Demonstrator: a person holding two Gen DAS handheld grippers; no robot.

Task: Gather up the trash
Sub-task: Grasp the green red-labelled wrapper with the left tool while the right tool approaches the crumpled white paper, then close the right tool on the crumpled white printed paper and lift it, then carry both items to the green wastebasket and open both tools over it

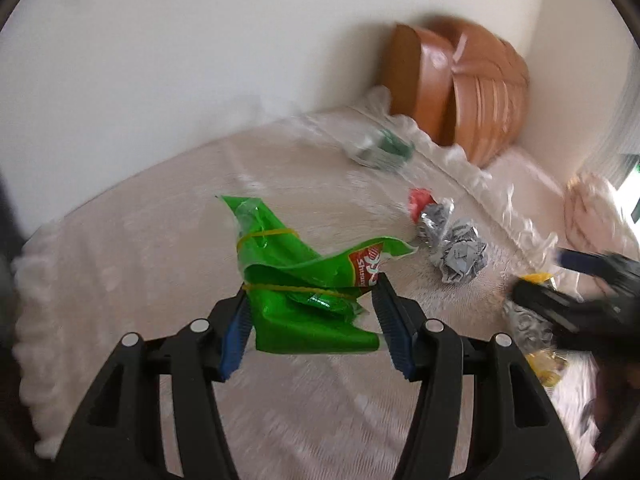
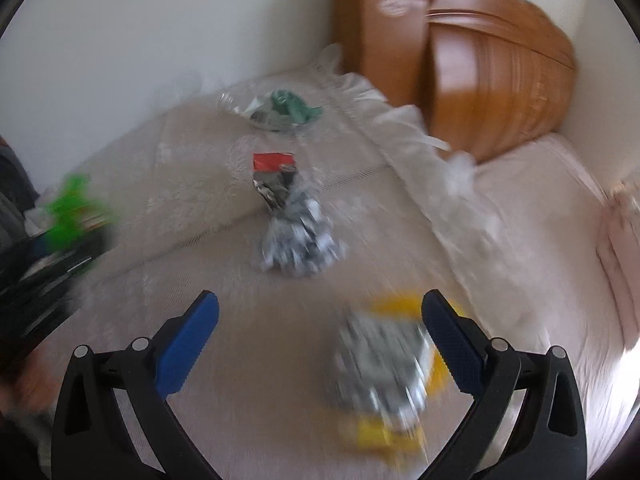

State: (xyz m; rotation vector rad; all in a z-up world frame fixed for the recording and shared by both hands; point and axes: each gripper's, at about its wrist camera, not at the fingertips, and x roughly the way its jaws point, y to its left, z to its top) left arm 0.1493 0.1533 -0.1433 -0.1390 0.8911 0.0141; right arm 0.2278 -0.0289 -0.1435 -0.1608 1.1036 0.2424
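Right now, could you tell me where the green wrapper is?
The green wrapper is clamped in the left gripper, lifted above the bedspread.

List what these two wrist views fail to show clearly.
- Right wrist view: motion blur smears the grey-and-yellow wrapper under the open right gripper; its print is unreadable.
- Left wrist view: the green packet in the left gripper shows only part of its label.
- Left wrist view: the clear bottle is blurred; contents unclear.

Bed strewn with paper balls
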